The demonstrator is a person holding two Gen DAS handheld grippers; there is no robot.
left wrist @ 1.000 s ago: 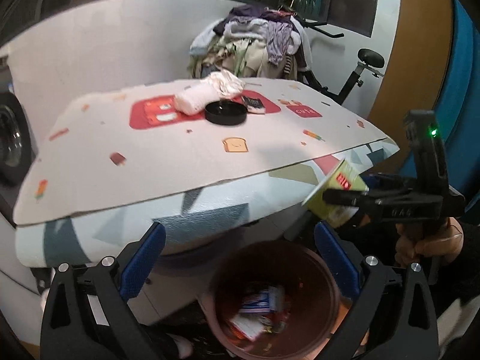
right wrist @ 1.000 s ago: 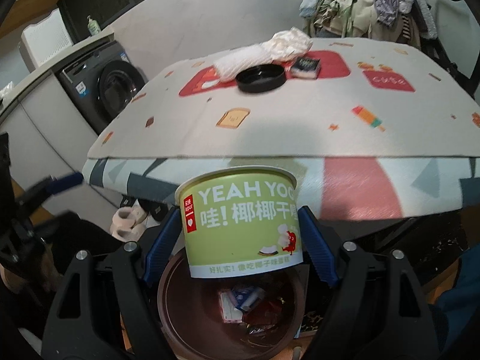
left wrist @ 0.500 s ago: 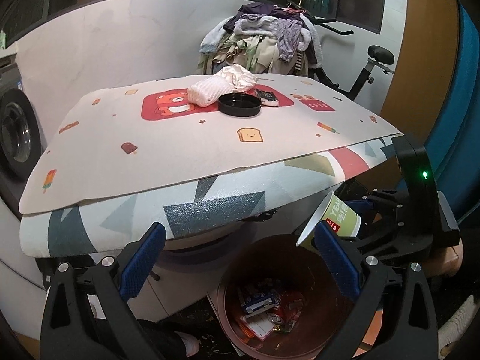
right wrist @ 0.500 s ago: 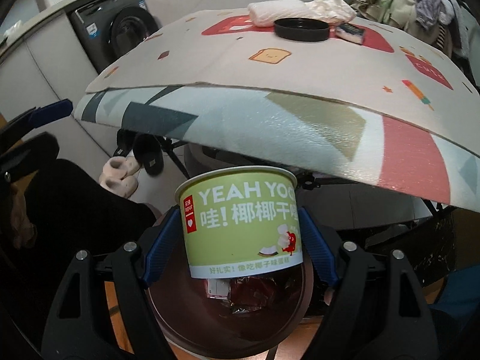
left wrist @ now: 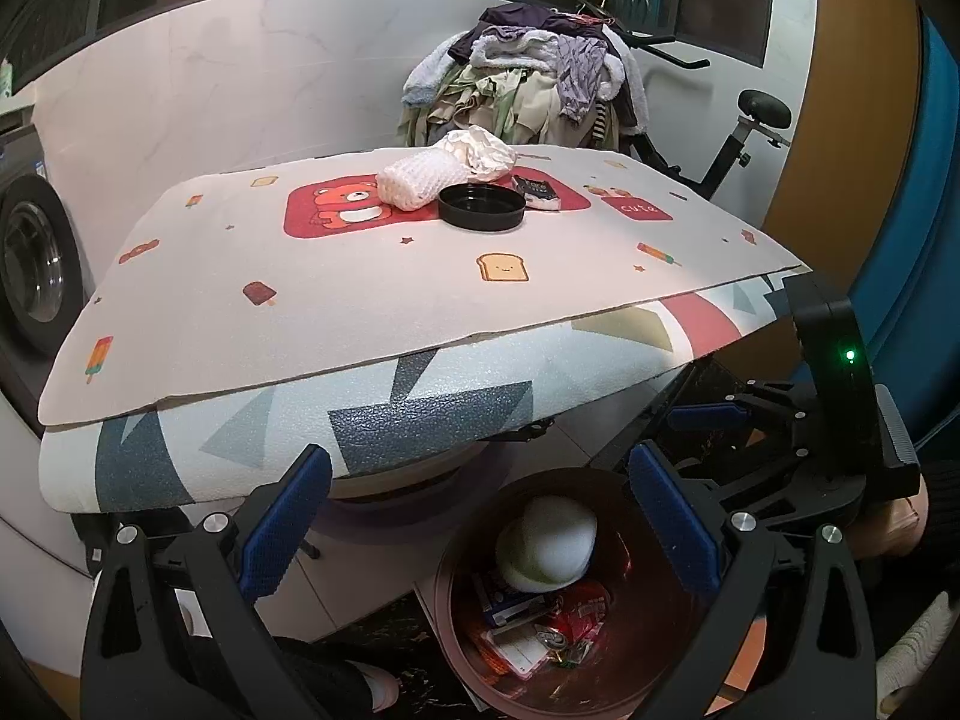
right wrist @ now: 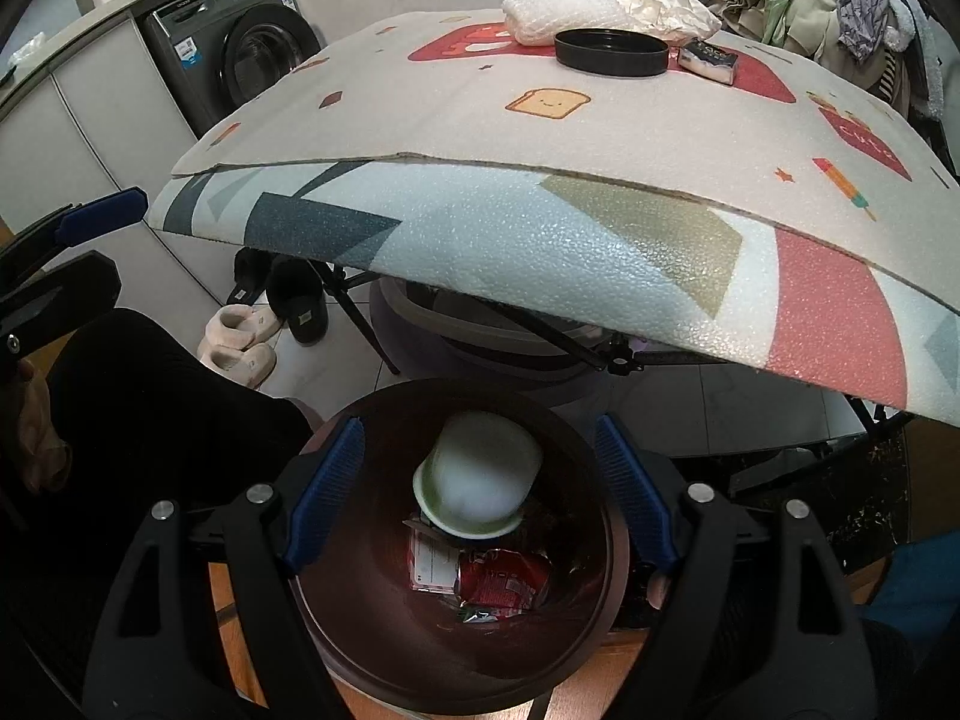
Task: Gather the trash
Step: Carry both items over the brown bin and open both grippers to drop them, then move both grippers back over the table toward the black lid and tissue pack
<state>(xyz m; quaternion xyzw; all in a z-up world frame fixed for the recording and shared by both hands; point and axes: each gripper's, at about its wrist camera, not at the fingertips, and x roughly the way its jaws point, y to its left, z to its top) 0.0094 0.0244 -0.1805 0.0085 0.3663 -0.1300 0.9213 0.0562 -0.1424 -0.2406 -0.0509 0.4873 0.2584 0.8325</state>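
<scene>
**Cup in bin; both grippers empty**

Right gripper (right wrist: 480, 495): jaws spread wide, nothing between the blue pads, poised directly above the brown trash bin (right wrist: 360, 618). Left gripper (left wrist: 480, 528): likewise spread and empty, held near the bin's left side, just below the table edge.

Green paper cup (right wrist: 477, 486): lies upside down inside the bin, white base upward, resting on crushed red wrappers and a printed card (right wrist: 429, 564).

Table mat (left wrist: 360, 294): pale, cartoon-printed, overhanging the bin. On its far side stand a black round lid (left wrist: 480, 208), a white mesh bundle (left wrist: 414, 183) touching crumpled paper (left wrist: 483, 150), and a small dark packet (left wrist: 537, 192) just right of the lid.

Beyond: a heap of clothes (left wrist: 528, 84) at far right, a washing machine (right wrist: 240, 60) at left, and slippers (right wrist: 240, 342) on the floor under the table.
</scene>
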